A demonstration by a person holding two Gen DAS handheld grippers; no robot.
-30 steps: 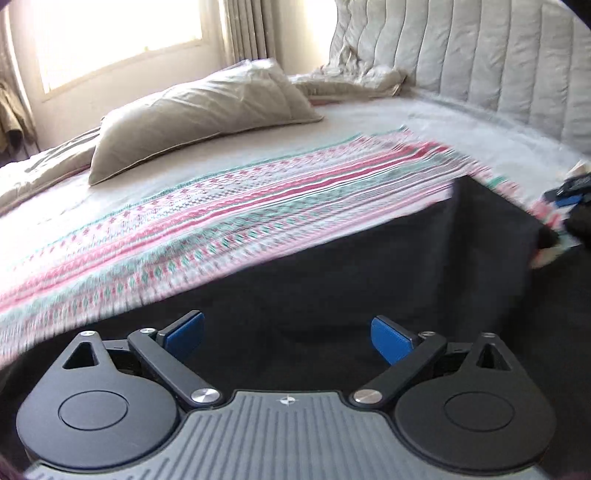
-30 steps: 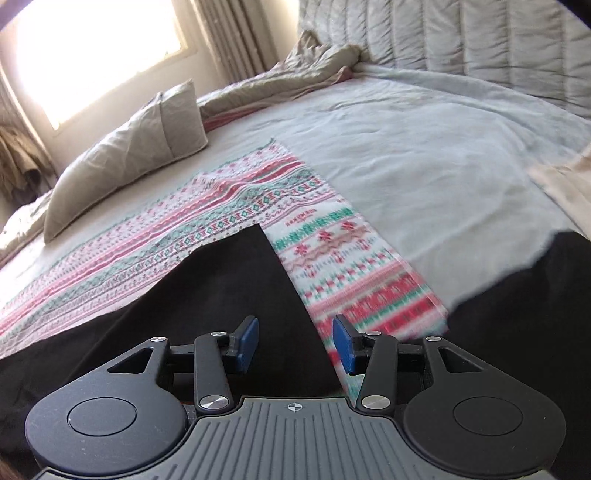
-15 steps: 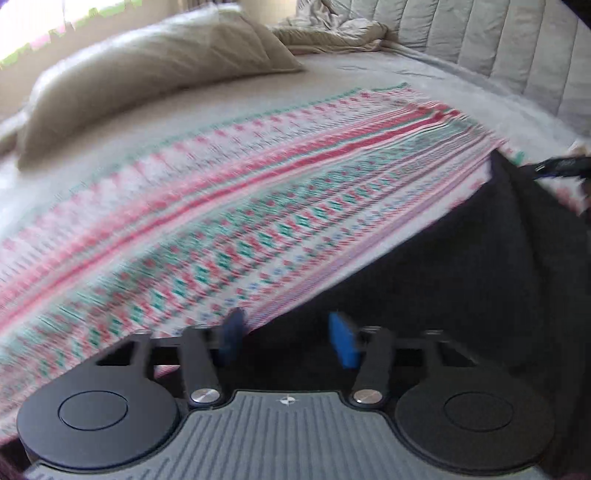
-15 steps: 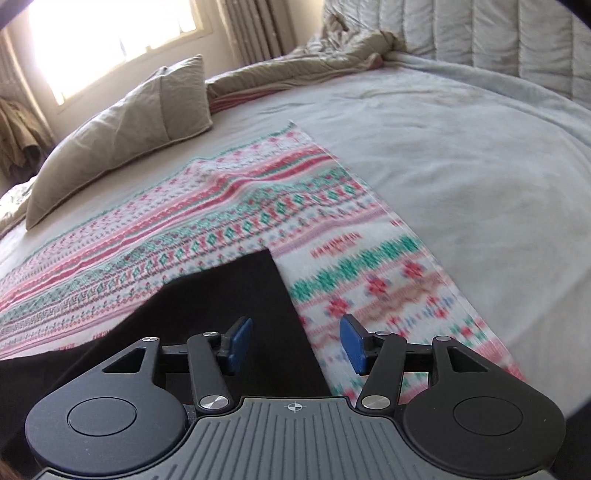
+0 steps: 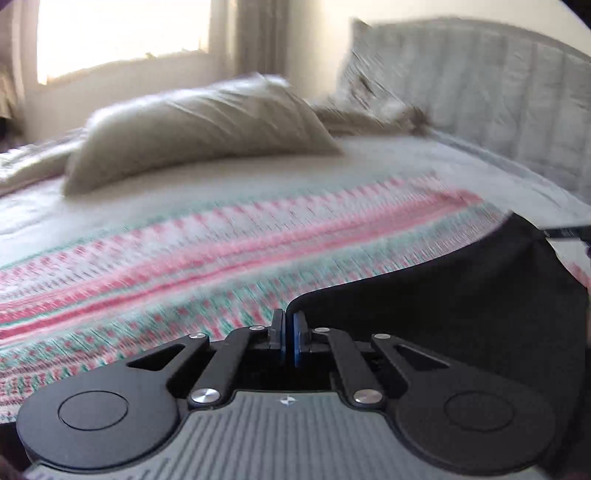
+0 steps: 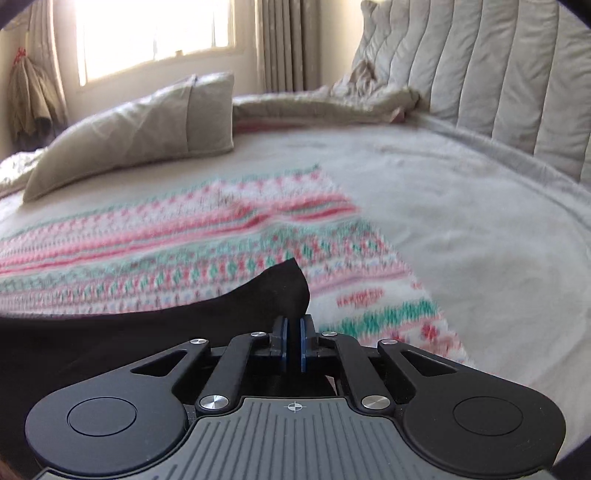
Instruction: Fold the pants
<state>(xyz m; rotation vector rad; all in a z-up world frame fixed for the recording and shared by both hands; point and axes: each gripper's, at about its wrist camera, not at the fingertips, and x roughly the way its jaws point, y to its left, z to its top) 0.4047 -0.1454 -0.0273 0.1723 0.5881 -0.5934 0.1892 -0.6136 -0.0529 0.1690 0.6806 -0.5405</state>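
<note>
Left gripper: the left gripper (image 5: 287,332) has its blue pads pressed together on the near edge of the black fabric pants (image 5: 443,314), so the cloth rises from the pinch toward the right.

Right gripper: the right gripper (image 6: 293,341) is likewise clamped on a corner of the same black fabric pants (image 6: 273,291); a peak of cloth stands up just past the pads.

Why held so: two pinches on one edge let the person lift that edge as a taut line and carry it over, which I judge to be the opening of a fold.

Where the pants are: on the pink, green and white patterned knit blanket (image 6: 207,240), spread over the pale grey bed cover (image 6: 480,229), near side of the bed.

Further out: beige pillow (image 5: 199,129), quilted grey headboard (image 6: 498,74), bright window (image 6: 155,33).

Changed since half a second ago: both sets of jaws stood apart over the edge then; now both are closed on it, and the cloth has come up off the blanket.
</note>
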